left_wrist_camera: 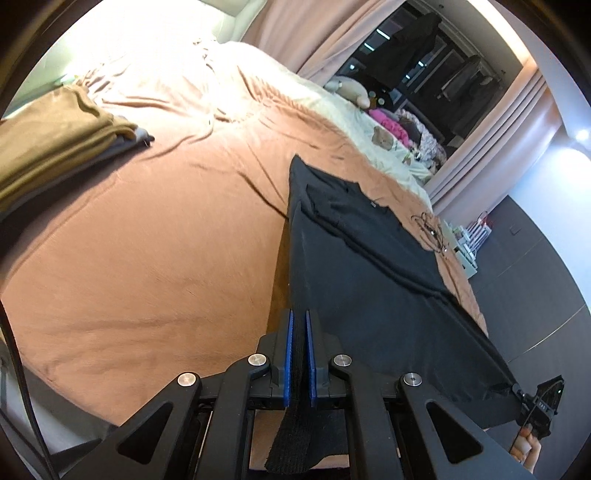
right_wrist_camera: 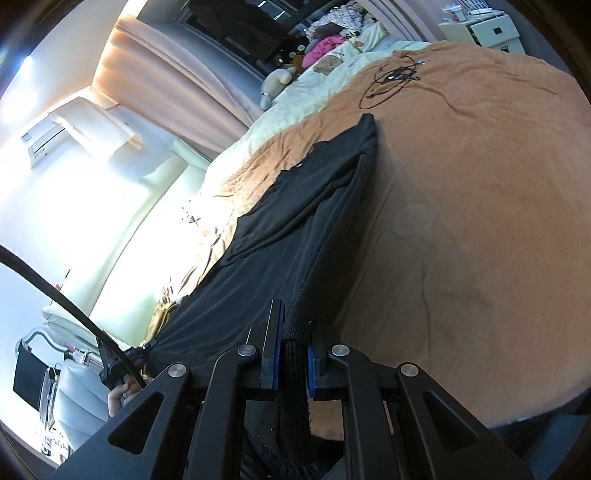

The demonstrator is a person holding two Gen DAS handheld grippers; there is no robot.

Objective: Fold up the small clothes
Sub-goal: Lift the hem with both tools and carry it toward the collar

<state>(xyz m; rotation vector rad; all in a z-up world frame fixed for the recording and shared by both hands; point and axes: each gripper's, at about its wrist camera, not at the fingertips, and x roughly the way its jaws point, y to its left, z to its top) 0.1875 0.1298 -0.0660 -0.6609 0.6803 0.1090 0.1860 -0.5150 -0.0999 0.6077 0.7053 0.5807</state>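
your left gripper (left_wrist_camera: 299, 332) is clamped on the ribbed hem of the black shirt (left_wrist_camera: 369, 266), the blue pads (left_wrist_camera: 290, 354) pressed on either side of the knit band, which hangs down below the jaws. your right gripper (right_wrist_camera: 293, 347) pinches the other hem corner the same way, the dark ribbed cloth bunched thick between its blue pads (right_wrist_camera: 309, 373).

the shirt (right_wrist_camera: 295, 229) is stretched between the two grippers at its bottom edge and runs away from you across the bed (left_wrist_camera: 147, 240). its lower part is lifted off the brown sheet, taut from corner to corner, while the upper part with the collar lies on the sheet farther off. in the left view the shirt's left edge makes a straight dark line from the gripper to a far corner, and a sleeve looks folded inward on top. a small label shows at the neckline (left_wrist_camera: 373, 202).

in the left view your right gripper (left_wrist_camera: 535, 402) shows at the lower right, at the shirt's far hem corner, with your fingers below it. in the right view your left gripper (right_wrist_camera: 122, 363) shows at the lower left.

a folded olive garment (left_wrist_camera: 55, 136) lies on the bed to the left, well apart from the shirt. a tangle of black cable (right_wrist_camera: 391, 79) rests on the sheet just past the collar. stuffed toys (left_wrist_camera: 352, 88) and pink cloth (left_wrist_camera: 388, 123) sit by the dark window. beige curtains (left_wrist_camera: 314, 29) hang behind the bed.
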